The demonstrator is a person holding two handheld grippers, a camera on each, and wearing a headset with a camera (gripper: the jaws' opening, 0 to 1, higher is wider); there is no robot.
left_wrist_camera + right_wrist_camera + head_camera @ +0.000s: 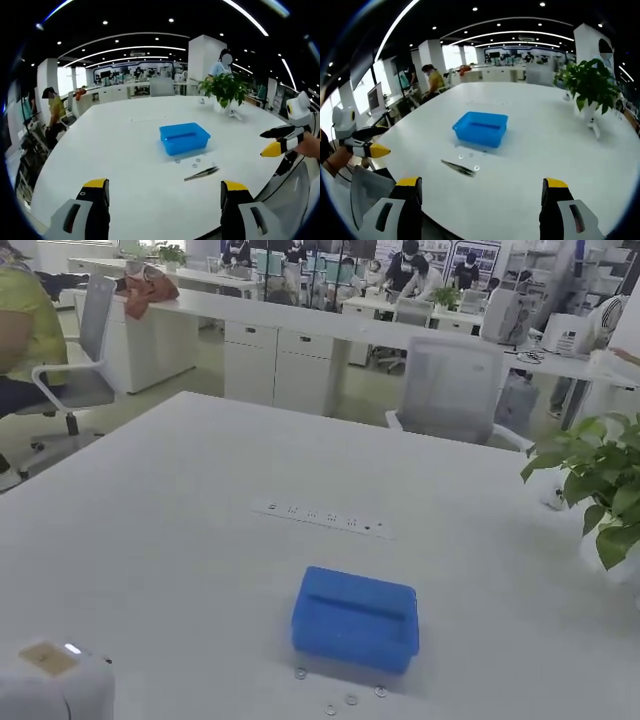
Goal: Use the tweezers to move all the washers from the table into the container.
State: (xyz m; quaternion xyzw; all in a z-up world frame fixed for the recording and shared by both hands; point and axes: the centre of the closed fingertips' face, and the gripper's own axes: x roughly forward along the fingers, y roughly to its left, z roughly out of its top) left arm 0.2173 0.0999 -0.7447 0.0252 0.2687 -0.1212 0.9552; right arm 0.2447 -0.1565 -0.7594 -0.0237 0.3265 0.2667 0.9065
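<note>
A blue container point(355, 618) stands on the white table point(160, 540), with several small washers point(350, 700) lying just in front of it. In the left gripper view the container point(184, 137) sits mid-table, the washers point(194, 165) before it and the tweezers point(201, 173) flat beside them. My left gripper point(164, 187) is open and empty, well short of them. My right gripper point(481, 182) is also open and empty. It faces the container point(480, 128), washers point(471, 155) and tweezers point(458, 168) from the other side. Each gripper shows in the other's view, at the table's edge point(280, 140) point(367, 142).
A power strip point(320, 517) lies flat beyond the container. A potted plant point(600, 480) stands at the right edge, and a grey chair point(450, 390) stands behind the table. People sit at desks further back. Bare table surface surrounds the container.
</note>
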